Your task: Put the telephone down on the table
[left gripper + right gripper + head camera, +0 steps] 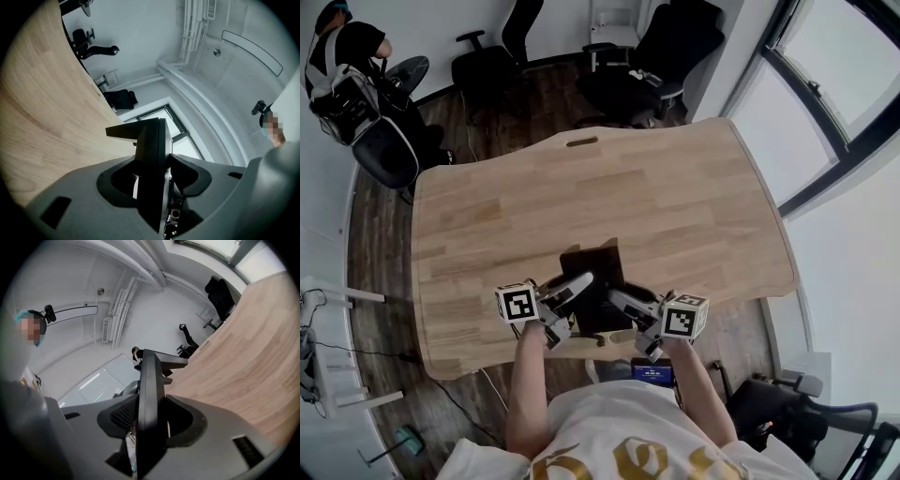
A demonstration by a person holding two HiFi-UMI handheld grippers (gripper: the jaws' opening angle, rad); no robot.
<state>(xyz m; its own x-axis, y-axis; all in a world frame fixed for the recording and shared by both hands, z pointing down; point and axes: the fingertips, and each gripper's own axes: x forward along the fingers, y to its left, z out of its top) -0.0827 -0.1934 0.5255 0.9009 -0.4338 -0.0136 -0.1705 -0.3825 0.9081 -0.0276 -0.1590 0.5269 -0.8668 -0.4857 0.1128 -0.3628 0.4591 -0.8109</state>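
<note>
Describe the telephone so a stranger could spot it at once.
Find the large light wooden table, then its near edge. There the left gripper and right gripper clamp a flat telephone from either side, black against the pale wood and grey grippers.

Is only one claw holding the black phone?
No, the left claw and the right claw both pinch the telephone, one on each side.
</note>
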